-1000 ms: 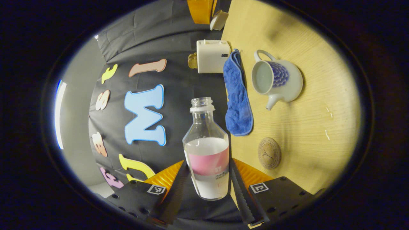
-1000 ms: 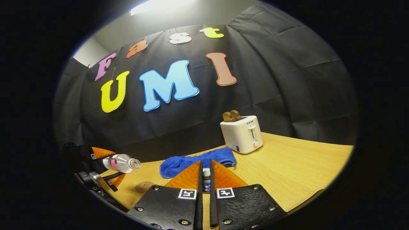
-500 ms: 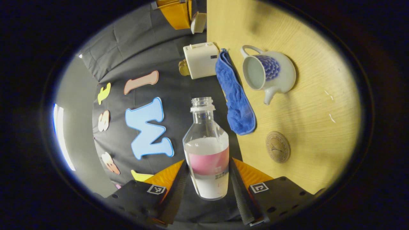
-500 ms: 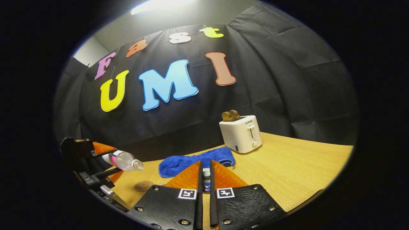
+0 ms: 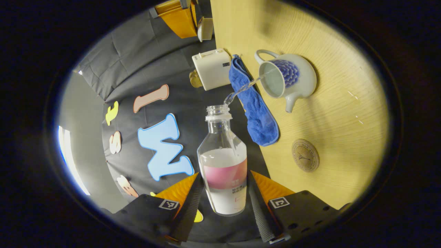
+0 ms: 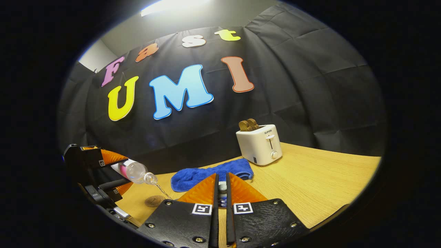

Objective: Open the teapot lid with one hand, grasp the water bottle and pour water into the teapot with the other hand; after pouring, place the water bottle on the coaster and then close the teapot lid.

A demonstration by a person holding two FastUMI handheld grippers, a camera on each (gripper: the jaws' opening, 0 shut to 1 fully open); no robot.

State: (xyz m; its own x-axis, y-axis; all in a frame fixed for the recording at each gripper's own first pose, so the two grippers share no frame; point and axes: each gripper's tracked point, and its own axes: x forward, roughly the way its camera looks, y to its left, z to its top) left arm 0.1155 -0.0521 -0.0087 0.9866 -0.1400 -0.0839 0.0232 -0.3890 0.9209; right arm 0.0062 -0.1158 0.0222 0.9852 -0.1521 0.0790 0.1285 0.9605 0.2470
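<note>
- desk (image 5: 330, 137): light wood; carries everything below, black cloth wall behind it.
- toaster (image 6: 260, 144): white, at the back of the desk with bread slices in the slots. Blue towel (image 5: 253, 103) lies just in front of it, between toaster and teapot.
- teapot (image 5: 287, 77): white with a blue pattern, lid off, mouth open, standing on the desk beside the towel. Spout points toward the coaster (image 5: 305, 155), which sits apart from it and is bare.
- water bottle (image 5: 224, 162): uncapped, pink label, part full. Tipped neck-down in the right gripper view. Thin stream of water (image 5: 243, 90) runs from its mouth across the towel edge into the teapot opening.
- left gripper (image 5: 223, 193): jaws closed on the bottle's lower body, one finger each side.
- right gripper (image 6: 222, 193): jaws nearly together, clamped on a small knob, probably the teapot lid (image 6: 222, 188); mostly hidden between the fingers, held above the desk.
</note>
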